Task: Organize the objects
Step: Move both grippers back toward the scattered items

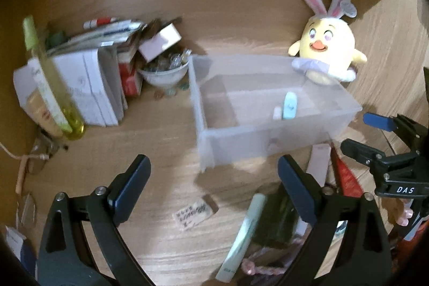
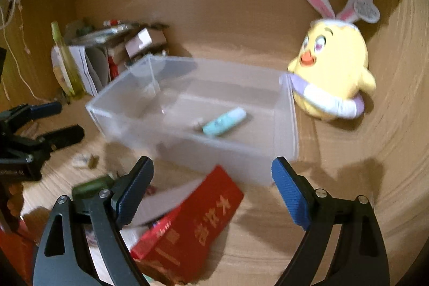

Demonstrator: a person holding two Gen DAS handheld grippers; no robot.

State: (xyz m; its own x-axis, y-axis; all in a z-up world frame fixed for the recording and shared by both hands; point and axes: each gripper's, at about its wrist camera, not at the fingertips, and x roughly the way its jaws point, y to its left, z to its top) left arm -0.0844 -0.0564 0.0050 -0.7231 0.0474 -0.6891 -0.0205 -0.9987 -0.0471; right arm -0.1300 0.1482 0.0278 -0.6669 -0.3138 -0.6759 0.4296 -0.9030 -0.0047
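Note:
A clear plastic bin stands mid-desk and holds a small mint tube. My left gripper is open and empty, just in front of the bin, above a note slip and a pale green tube. My right gripper is open and empty, over a red box lying before the bin. The right gripper also shows in the left wrist view, and the left gripper in the right wrist view.
A yellow chick plush with bunny ears leans behind the bin's right corner. Books, a white bowl and a green bottle crowd the left. Small clutter lies at the desk front. Cardboard walls enclose the back.

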